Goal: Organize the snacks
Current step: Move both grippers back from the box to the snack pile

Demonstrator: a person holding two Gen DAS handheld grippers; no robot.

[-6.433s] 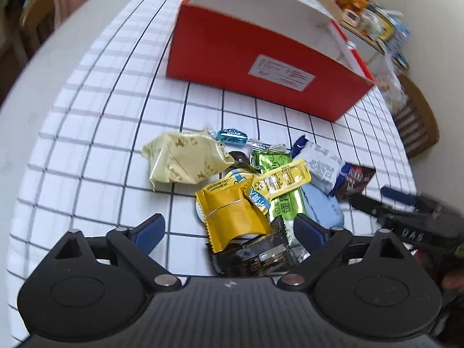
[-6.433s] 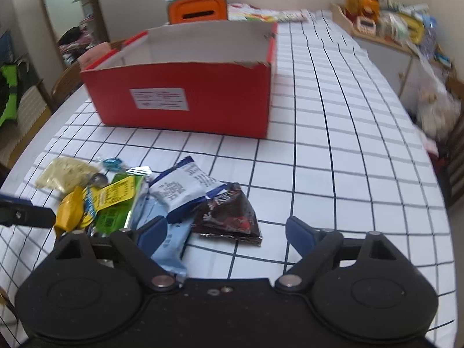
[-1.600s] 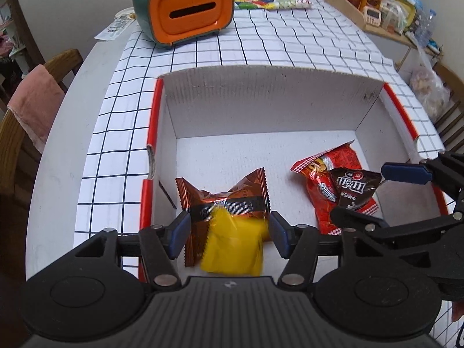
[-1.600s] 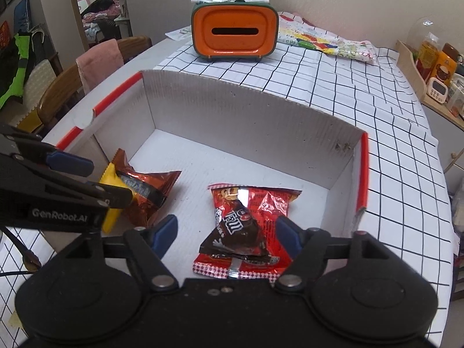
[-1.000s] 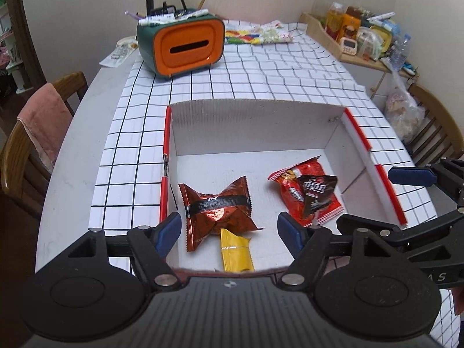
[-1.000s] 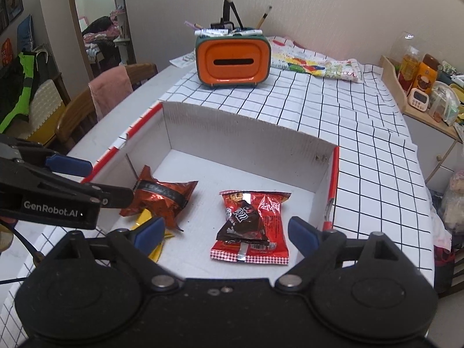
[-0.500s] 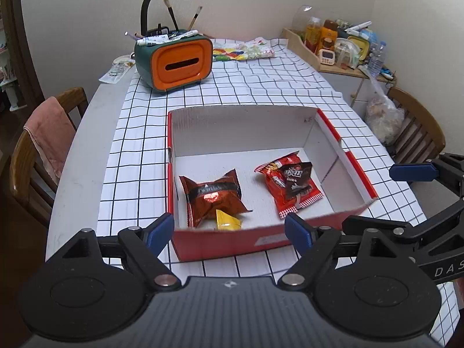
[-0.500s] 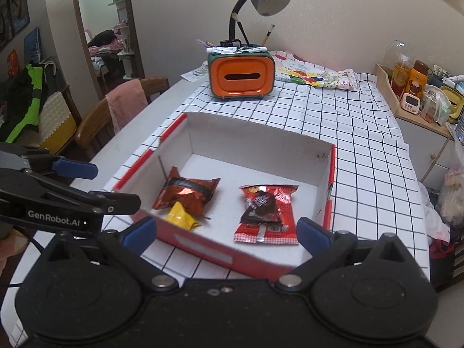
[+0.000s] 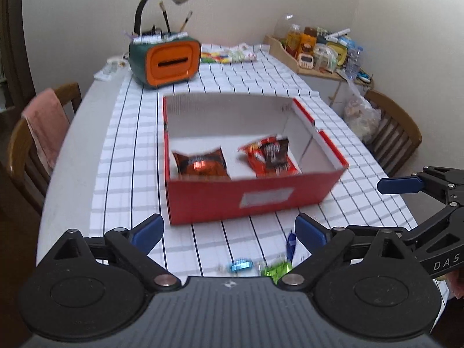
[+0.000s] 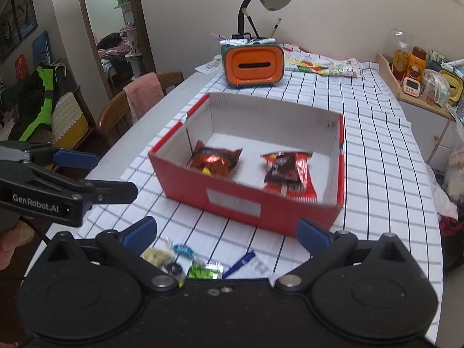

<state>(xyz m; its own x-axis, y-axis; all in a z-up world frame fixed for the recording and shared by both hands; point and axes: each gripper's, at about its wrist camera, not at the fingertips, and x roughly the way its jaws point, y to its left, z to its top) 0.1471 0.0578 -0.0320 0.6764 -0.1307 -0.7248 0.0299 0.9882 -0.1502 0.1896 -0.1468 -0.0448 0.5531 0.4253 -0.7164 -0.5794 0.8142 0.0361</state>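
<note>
Jaws spread, empty: left gripper (image 9: 226, 232), right gripper (image 10: 225, 232) level above table, facing red box (image 9: 252, 200).

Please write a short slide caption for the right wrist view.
Open right gripper faces a red box holding snack packets.

The red box (image 10: 246, 203) is left open from above; its back half is unoccupied. Its near wall bars access from the loose snacks (image 10: 185, 261).
</note>
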